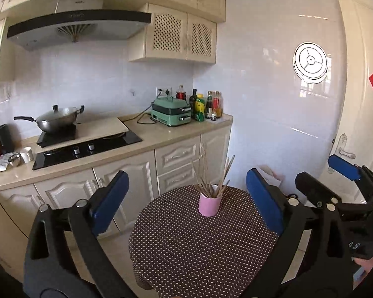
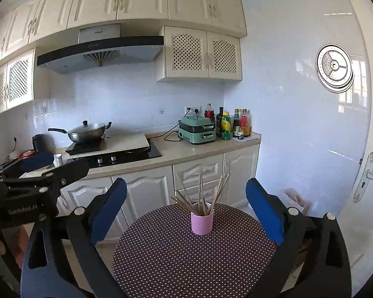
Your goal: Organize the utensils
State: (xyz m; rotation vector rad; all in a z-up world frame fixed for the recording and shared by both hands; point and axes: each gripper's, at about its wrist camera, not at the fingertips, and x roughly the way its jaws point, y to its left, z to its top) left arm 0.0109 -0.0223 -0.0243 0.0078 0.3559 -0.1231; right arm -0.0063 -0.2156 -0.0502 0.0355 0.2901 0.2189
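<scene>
Both claws are up over the round polka-dot bench (image 2: 186, 255), and neither one has anything in it. The left claw (image 1: 186, 203) is spread wide, blue pads far apart, and the pink cup (image 1: 209, 203) stands right in the gap between them, a touch toward one o'clock, on the far part of the bench and well apart from either pad. The chopsticks (image 1: 212, 178) bristle out of that cup, fanning toward eleven and one o'clock, tips leaning loose against the rim.

From the right side, same story: the right claw (image 2: 185, 209) is splayed open, and the pink cup (image 2: 202, 222) sits just about at twelve o'clock between its pads, chopsticks (image 2: 201, 193) sticking up and outward. No contact anywhere. In the left wrist view the right claw (image 1: 333, 173) hangs out at three o'clock, beside the left one, also open. Behind it all, the kitchen counter (image 2: 191, 151) runs along the wall.
</scene>
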